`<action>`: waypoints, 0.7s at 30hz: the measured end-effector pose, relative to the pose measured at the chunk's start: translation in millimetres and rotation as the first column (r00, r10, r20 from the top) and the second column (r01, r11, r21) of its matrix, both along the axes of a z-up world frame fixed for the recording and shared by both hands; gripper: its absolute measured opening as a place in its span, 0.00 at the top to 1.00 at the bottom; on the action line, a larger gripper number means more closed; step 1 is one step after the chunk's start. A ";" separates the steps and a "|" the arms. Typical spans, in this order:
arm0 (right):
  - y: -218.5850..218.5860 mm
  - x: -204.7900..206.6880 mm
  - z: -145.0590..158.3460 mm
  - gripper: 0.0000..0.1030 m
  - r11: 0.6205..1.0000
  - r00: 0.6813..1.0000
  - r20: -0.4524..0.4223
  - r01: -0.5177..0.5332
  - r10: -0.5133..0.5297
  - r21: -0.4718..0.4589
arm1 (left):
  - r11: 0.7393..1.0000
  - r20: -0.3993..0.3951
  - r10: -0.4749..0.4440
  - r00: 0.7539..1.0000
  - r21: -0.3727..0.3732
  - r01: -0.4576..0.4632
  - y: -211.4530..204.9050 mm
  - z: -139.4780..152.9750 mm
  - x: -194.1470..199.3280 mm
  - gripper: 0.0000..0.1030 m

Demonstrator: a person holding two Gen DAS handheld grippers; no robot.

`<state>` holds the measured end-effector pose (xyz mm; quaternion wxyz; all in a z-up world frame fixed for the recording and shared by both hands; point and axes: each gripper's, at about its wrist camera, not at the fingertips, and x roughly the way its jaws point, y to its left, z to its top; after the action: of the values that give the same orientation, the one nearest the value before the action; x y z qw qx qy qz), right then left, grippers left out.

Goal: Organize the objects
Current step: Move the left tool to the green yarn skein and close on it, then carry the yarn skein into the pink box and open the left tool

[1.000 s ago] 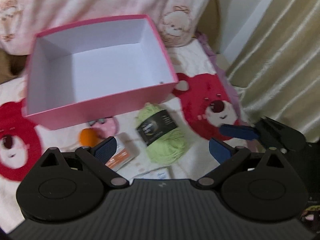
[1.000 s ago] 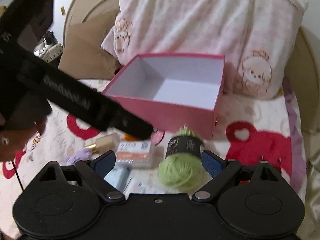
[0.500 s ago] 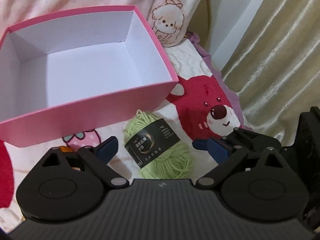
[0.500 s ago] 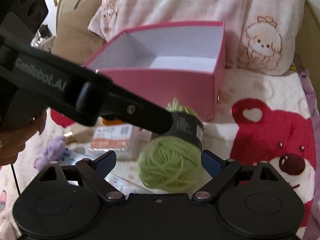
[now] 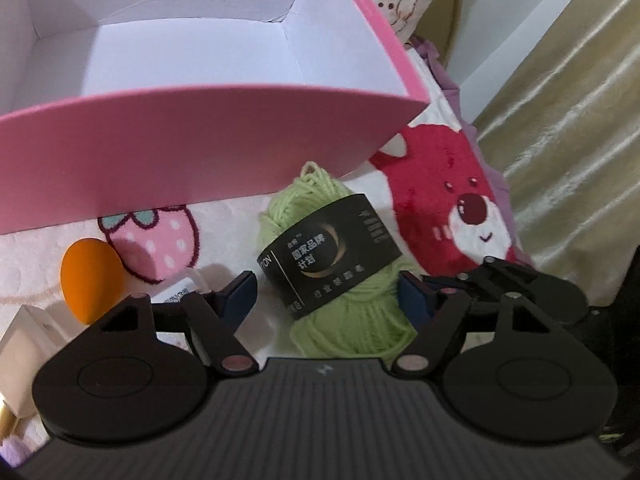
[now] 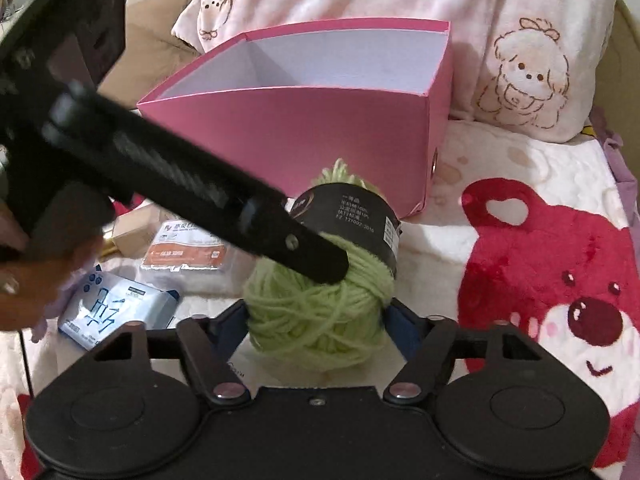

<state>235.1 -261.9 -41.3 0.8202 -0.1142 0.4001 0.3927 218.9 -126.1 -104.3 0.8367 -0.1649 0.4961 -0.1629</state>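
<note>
Soft indoor light, fisheye-warped edges

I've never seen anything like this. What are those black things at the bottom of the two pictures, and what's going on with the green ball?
There is no robot here. A person holds a two-fingered black tool in each hand, each with a camera looking along its fingers.

One picture looks from the left tool, the other from the right tool; the long black bar crossing the right picture is the left tool seen from outside.

Both tools are closing around the green yarn ball, which lies on a bear-print blanket in front of an empty pink box. In the right picture the fingers already touch the yarn's sides.

Nearby lie an orange ball and some small packets.
</note>
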 end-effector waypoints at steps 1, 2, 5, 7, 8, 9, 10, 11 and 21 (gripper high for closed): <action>0.9 -0.3 -1.0 0.31 1.000 1.000 0.003 0.001 -0.001 -0.003 | 1.000 0.001 -0.002 1.000 -0.006 0.002 -0.2 -1.5 -0.8 0.27; 1.7 -0.5 -1.9 0.33 1.000 1.000 0.001 -0.001 0.001 -0.006 | 1.000 0.007 -0.007 1.000 -0.008 0.007 -1.5 -2.8 -1.9 0.31; 2.2 -1.6 -1.4 0.39 1.000 1.000 0.001 0.004 -0.004 -0.008 | 1.000 0.041 -0.025 0.999 -0.005 0.025 -6.9 -2.6 -7.1 0.39; 0.4 -3.8 0.5 0.41 1.000 1.000 0.004 0.015 -0.015 -0.003 | 0.999 0.061 -0.033 0.998 0.011 0.033 -11.8 0.4 -10.9 0.41; 0.3 -5.7 2.3 0.42 1.000 1.000 0.005 0.016 -0.016 -0.004 | 0.999 0.067 -0.037 0.997 0.020 0.036 -14.1 2.6 -12.9 0.43; 0.7 -8.1 4.6 0.43 1.000 1.000 0.014 0.018 -0.018 -0.006 | 0.999 0.072 -0.038 0.997 0.023 0.037 -15.8 4.6 -14.9 0.43; 0.8 -10.9 7.1 0.43 1.000 1.000 0.022 0.018 -0.018 -0.006 | 0.999 0.080 -0.043 0.996 0.028 0.041 -17.3 7.4 -17.0 0.43; 0.5 -12.8 9.4 0.43 1.000 1.000 0.023 0.018 -0.018 -0.001 | 0.998 0.088 -0.047 0.995 0.035 0.044 -17.7 11.0 -19.0 0.43; -6.9 -38.1 60.7 0.43 0.994 0.996 0.089 -0.014 0.005 0.104 | 0.999 0.106 -0.039 0.994 -0.020 0.042 4.8 59.6 -38.7 0.42</action>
<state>197.0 -268.8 19.4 0.8402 -0.0903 0.3415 0.4115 180.2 -121.4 -44.7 0.8565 -0.1554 0.4524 -0.1940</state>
